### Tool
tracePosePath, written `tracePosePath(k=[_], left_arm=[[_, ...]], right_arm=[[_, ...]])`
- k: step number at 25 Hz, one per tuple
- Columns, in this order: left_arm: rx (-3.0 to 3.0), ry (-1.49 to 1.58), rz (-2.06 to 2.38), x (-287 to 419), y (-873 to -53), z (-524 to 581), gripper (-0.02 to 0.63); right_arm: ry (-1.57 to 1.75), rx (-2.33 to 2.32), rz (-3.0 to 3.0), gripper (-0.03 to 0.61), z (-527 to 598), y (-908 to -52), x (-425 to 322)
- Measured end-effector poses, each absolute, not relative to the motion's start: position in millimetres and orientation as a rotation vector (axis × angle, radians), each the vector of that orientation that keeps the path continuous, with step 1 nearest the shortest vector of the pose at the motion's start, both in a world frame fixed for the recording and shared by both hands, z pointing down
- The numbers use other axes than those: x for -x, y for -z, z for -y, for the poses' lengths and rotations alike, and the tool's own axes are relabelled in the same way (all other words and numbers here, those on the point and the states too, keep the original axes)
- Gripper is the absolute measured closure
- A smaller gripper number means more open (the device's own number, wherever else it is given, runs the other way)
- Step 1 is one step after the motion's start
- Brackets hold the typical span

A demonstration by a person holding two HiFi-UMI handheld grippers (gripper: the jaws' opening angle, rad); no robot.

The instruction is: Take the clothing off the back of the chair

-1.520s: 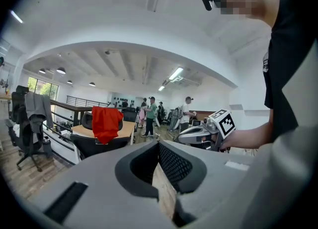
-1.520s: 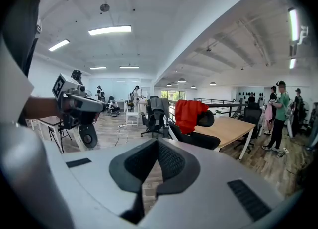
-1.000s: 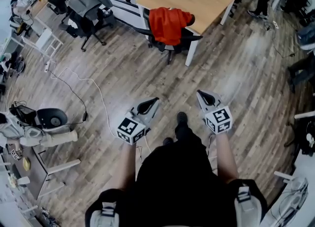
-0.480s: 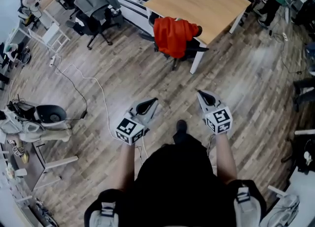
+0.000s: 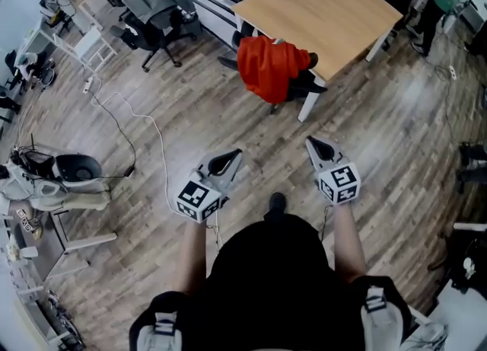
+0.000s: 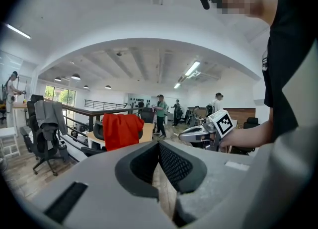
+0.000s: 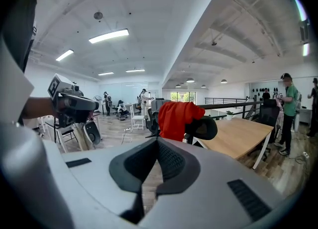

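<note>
left gripper and right gripper both closed and empty; red clothing on the chair ahead
the two grippers are held side by side over the wood floor, each with its jaws together and nothing between them. the red clothing hangs draped over the back of the black office chair, which stands at the near edge of a wooden table, well apart from both grippers.

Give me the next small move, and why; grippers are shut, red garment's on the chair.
Probably step forward toward the chair: the red garment draped over its back hangs well beyond the left gripper and right gripper, with wooden floor between. Both are shut and empty; opening can wait until it is in reach.
</note>
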State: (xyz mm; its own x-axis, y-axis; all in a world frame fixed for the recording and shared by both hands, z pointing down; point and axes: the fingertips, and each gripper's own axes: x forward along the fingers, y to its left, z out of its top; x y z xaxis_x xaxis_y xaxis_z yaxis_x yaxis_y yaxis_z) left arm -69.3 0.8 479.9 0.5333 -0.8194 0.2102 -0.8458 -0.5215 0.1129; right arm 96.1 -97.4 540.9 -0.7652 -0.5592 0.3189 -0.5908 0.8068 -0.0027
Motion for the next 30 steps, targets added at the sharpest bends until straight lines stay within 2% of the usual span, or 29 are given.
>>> tracePosePath(k=[21, 30], left_arm=[[-2.497, -0.184, 1.531, 68.4, -490.4, 78.4, 0.611], [-2.578, -0.217, 1.434, 98.9, -485.5, 126.5, 0.611]], right_arm=[[-0.157, -0.762, 2.743, 0.58, 188.7, -550.3, -100.5], [-0.159, -0.85, 2.693, 0.58, 213.7, -547.3, -75.5]])
